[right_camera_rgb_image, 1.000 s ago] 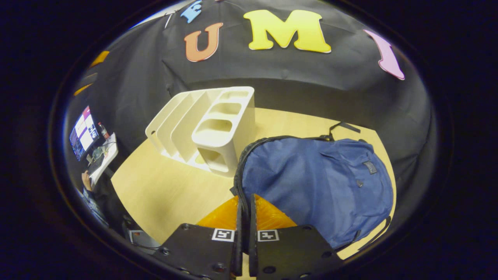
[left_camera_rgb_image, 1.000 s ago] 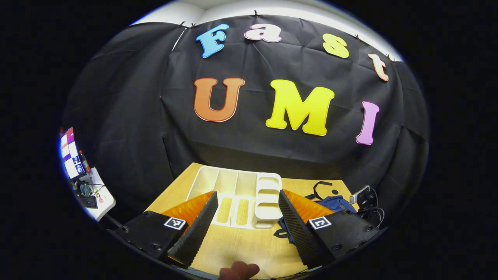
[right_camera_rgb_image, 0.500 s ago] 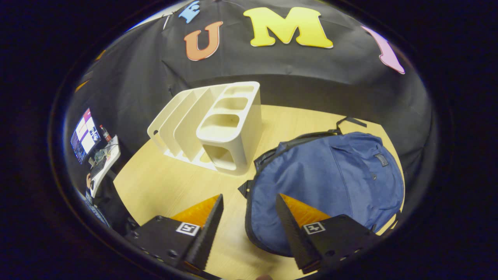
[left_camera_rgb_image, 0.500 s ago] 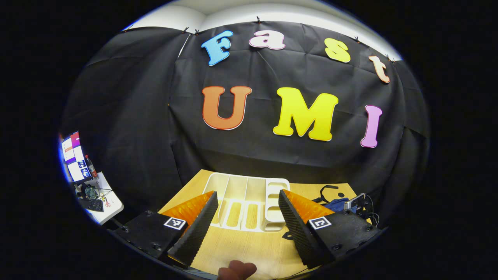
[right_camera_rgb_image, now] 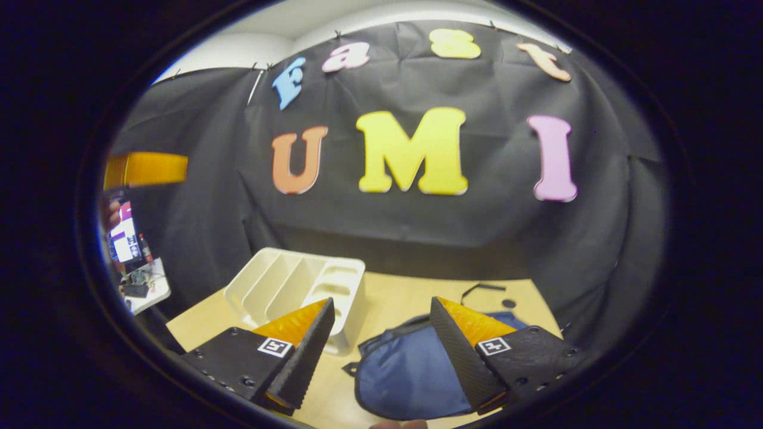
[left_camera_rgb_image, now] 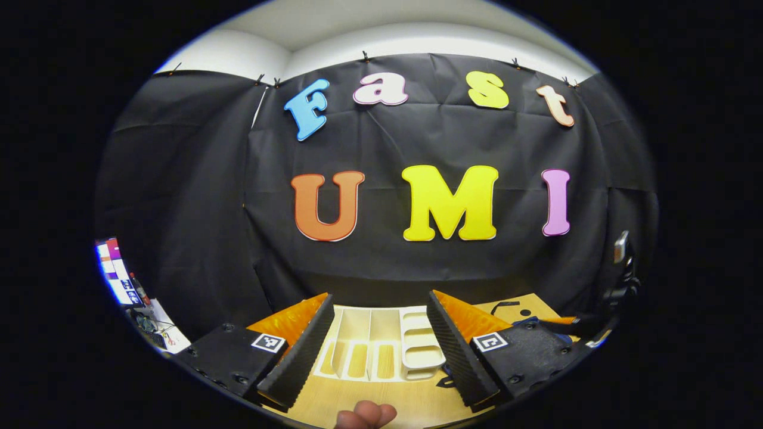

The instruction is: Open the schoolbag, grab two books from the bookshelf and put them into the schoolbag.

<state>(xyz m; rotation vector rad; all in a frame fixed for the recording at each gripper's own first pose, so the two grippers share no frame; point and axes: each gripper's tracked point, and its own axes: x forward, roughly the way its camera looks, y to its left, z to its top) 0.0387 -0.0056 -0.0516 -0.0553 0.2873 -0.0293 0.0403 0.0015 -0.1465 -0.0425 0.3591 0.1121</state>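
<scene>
A white bookshelf (left_camera_rgb_image: 381, 351) stands on the wooden table, and my left gripper (left_camera_rgb_image: 379, 298) hangs open above and in front of it, holding nothing. Its slots look empty. In the right gripper view the bookshelf (right_camera_rgb_image: 301, 289) is at the left and the blue schoolbag (right_camera_rgb_image: 411, 369) lies flat beside it, low in the view. My right gripper (right_camera_rgb_image: 382, 301) is open above the bag's near end, apart from it. A corner of the schoolbag (left_camera_rgb_image: 536, 322) peeks past the left gripper's right finger.
The wooden table (right_camera_rgb_image: 399, 298) ends at the black cloth wall behind the shelf. A black strap (right_camera_rgb_image: 483, 288) trails from the bag's far side. A side desk with a lit monitor (right_camera_rgb_image: 125, 238) stands off to the left. A thumb (left_camera_rgb_image: 365, 414) shows at the bottom.
The right gripper, shut at the bag's edge a second ago, has opened, lifted and tilted up. The left gripper has also tilted up, so the shelf sits lower in its view.
</scene>
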